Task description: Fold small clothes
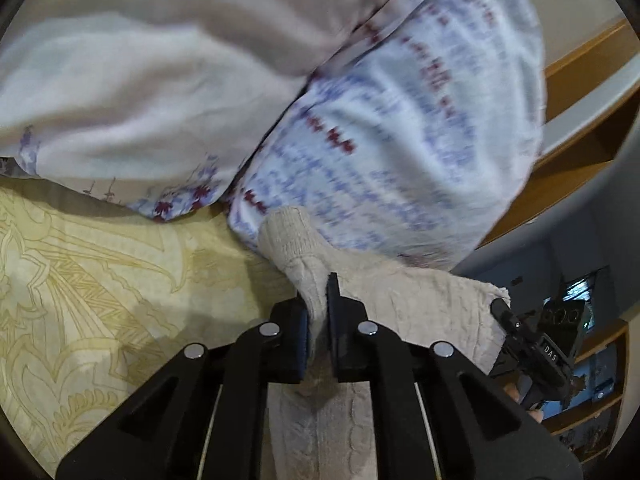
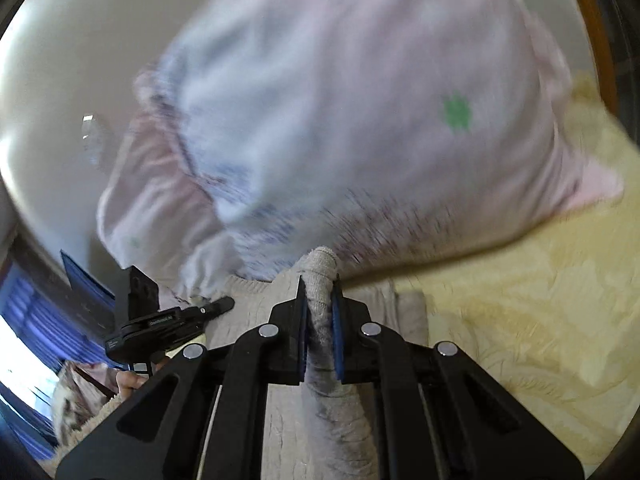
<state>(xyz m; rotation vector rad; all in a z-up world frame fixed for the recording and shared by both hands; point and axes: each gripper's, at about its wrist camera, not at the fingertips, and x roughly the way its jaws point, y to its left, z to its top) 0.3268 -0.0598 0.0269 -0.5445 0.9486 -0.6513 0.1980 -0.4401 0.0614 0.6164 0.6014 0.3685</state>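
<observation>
A beige cable-knit garment is held up between both grippers above a yellow patterned bedspread. My left gripper is shut on a ribbed edge of it. My right gripper is shut on another ribbed edge of the same knit garment. The right gripper also shows at the right of the left wrist view. The left gripper shows at the left of the right wrist view. The garment hangs down below both sets of fingers.
A large pillow with blue and red print and a pale one lie just beyond the garment. It shows blurred in the right wrist view. A wooden bed frame and shelves are at the right.
</observation>
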